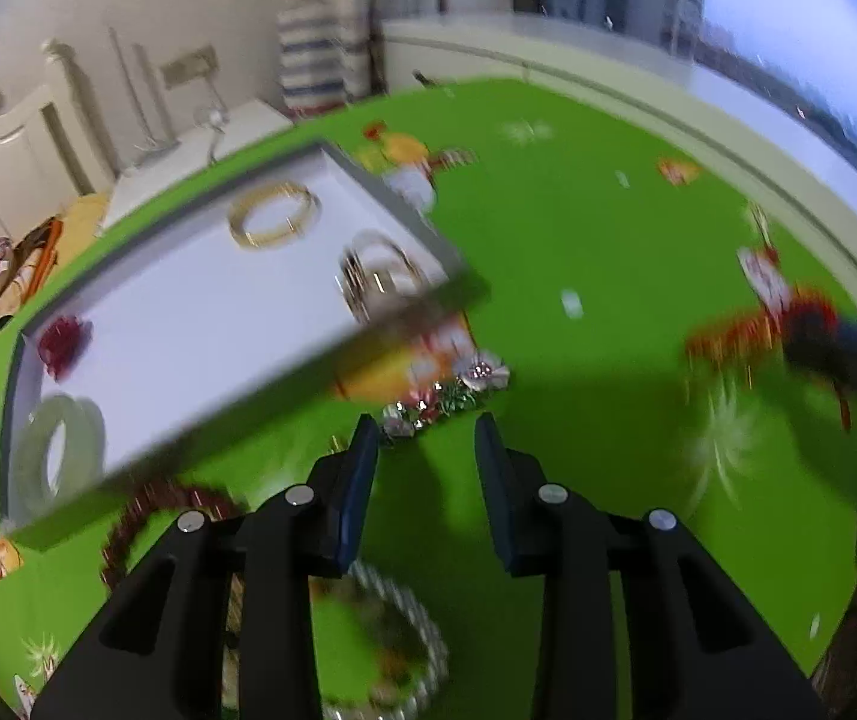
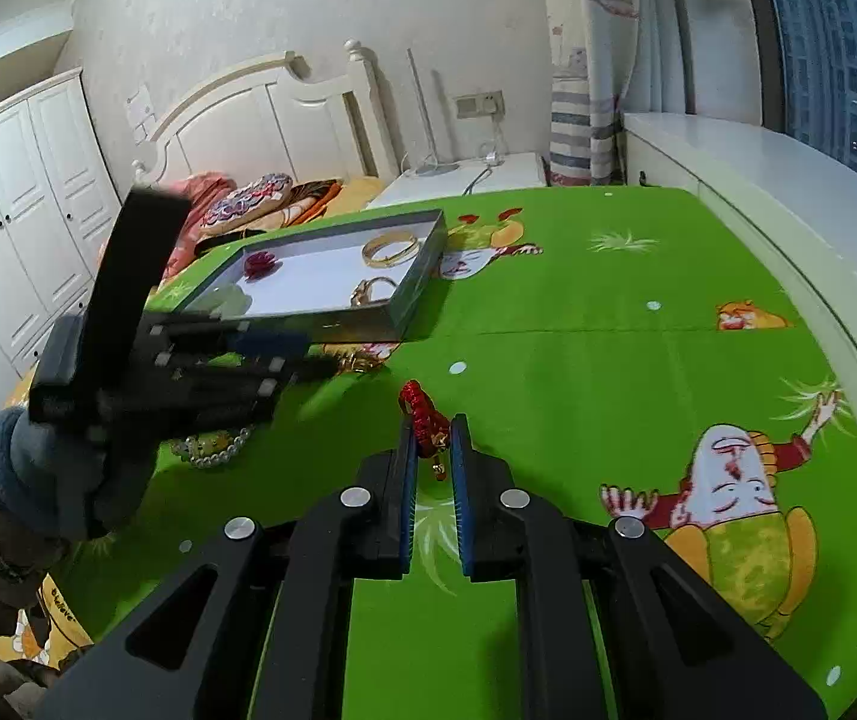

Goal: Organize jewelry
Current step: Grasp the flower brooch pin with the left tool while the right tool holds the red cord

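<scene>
Gripping a red sparkly ornament (image 2: pixel 425 417) between nearly closed jaws, right gripper (image 2: pixel 434 450) at lower centre of the right wrist view, lifted clear of the green printed cloth (image 2: pixel 608 330), presumably for carrying to the tray. Left gripper (image 1: pixel 425 444) at lower centre of the left wrist view: jaws spread, nothing between them, poised above the cloth, probably ready for the next piece. Just beyond its fingertips, a silvery beaded cluster (image 1: pixel 458 387) on the cloth; below the fingers, a pearl-like bracelet (image 1: pixel 404 648). At upper left, grey-walled tray (image 1: pixel 404 210) with white floor, already holding a gold bangle (image 1: pixel 275 216), a second metallic bangle (image 1: pixel 380 276), a red flower piece (image 1: pixel 62 342) and a pale green bangle (image 1: pixel 59 456), spaced apart, likely to avoid tangling.
</scene>
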Motion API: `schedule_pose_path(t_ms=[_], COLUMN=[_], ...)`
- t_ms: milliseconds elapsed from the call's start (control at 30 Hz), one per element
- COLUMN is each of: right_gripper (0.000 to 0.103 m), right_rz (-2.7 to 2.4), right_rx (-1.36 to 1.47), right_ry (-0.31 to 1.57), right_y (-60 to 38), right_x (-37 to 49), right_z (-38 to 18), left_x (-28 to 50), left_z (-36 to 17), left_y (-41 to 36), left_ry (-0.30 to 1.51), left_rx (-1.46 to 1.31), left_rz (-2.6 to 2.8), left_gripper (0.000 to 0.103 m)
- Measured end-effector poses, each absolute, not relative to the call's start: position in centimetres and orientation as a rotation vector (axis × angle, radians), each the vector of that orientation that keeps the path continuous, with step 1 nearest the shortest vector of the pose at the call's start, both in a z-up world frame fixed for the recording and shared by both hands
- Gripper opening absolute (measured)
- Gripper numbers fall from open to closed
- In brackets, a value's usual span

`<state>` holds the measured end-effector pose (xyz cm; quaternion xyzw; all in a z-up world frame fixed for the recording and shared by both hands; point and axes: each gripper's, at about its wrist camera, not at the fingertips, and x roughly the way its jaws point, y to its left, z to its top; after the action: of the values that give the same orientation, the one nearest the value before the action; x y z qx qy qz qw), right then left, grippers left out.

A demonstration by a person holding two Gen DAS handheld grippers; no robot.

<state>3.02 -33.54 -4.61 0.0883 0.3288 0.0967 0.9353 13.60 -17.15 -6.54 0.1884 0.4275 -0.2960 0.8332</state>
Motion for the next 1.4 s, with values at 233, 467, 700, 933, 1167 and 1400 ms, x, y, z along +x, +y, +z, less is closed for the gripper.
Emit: schedule_pose_path(t_ms=[233, 467, 700, 933, 1167, 1400], right_gripper=[0.013, 0.013, 0.013, 0.013, 0.013, 0.013], right_rz=[0.187, 0.196, 0.174, 0.17, 0.182, 0.172], right_rx=[0.207, 0.203, 0.214, 0.208, 0.2, 0.173], right_ry=[0.679, 0.671, 0.676, 0.685, 0.69, 0.674], right_y=[-34.0, -34.1, -34.9, -34.5, -33.7, -33.8], right_x=[3.2, 3.1, 2.9, 3.2, 3.1, 2.8], right_z=[-4.9, -4.5, -4.5, -4.6, -4.5, -3.6], left_x=[12.2, 14.1, 15.0, 13.2, 15.4, 12.9], left_z=[-5.6, -6.0, -6.4, -5.8, -6.9, -3.8], left_y=[-16.0, -18.8, -19.6, -18.6, -18.6, -17.4], left_ry=[0.893, 0.887, 0.88, 0.853, 0.917, 0.842], left_rx=[0.379, 0.525, 0.6, 0.587, 0.571, 0.524], left_rz=[-0.654, -0.785, -0.967, -0.984, -0.995, -1.029], left_gripper=[0.034, 0.046, 0.041, 0.047, 0.043, 0.016])
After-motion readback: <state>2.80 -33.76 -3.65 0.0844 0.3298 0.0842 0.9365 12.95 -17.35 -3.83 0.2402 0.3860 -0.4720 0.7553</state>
